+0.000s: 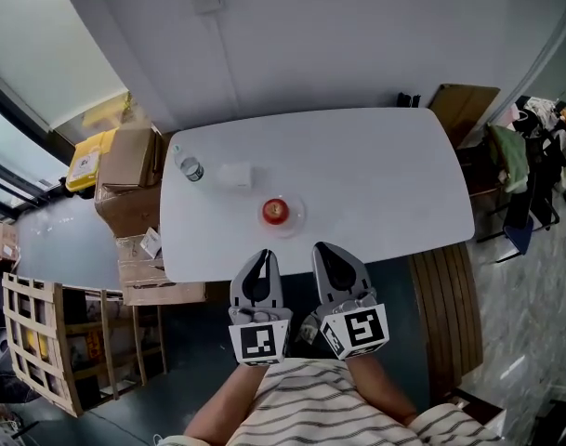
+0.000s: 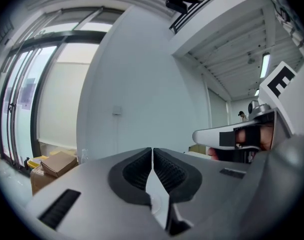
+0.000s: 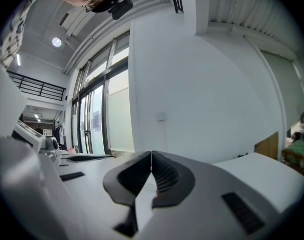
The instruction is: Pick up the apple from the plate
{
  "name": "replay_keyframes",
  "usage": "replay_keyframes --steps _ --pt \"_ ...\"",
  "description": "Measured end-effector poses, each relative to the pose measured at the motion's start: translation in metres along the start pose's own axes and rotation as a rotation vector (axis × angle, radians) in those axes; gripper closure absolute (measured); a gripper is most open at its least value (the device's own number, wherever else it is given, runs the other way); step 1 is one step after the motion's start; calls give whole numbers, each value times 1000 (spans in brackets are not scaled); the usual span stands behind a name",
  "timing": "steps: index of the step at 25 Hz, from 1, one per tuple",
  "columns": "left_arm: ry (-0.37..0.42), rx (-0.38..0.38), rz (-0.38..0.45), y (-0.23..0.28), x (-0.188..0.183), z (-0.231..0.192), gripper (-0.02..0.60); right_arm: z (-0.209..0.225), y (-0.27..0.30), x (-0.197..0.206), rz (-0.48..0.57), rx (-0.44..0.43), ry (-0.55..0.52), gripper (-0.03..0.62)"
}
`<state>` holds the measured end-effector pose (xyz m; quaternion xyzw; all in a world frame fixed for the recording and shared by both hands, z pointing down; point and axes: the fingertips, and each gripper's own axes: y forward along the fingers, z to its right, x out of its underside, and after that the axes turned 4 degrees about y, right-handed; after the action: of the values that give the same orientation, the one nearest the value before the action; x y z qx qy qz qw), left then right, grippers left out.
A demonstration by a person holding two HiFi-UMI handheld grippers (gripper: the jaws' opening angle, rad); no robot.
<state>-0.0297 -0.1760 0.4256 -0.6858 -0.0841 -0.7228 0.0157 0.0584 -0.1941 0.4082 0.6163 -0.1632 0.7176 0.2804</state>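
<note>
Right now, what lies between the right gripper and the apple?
In the head view, only bare table and the plate rim separate the right gripper from the apple.

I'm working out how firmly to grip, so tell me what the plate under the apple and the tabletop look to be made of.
The plate looks like clear glass or plastic: the white tabletop shows through its rim. The tabletop seems to be smooth white laminate or painted board with a matte finish: it shows no glare.

Wall [image 1: 310, 35]: white and plain.
Surface [image 1: 394, 184]: white, with round corners.
Windows [image 2: 22, 99]: tall and bright, at the left.
Boxes [image 1: 129, 156]: brown cardboard, piled beside the surface.
Floor [image 1: 533, 277]: grey and shiny.
</note>
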Motion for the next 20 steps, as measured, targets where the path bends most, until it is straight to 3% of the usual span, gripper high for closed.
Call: replay_keyframes --steps 7,20 --pt "6 39 -51 25 37 -8 577 10 15 17 -38 44 13 580" --pt "35 78 -179 77 124 -16 370 19 29 49 -102 73 31 580"
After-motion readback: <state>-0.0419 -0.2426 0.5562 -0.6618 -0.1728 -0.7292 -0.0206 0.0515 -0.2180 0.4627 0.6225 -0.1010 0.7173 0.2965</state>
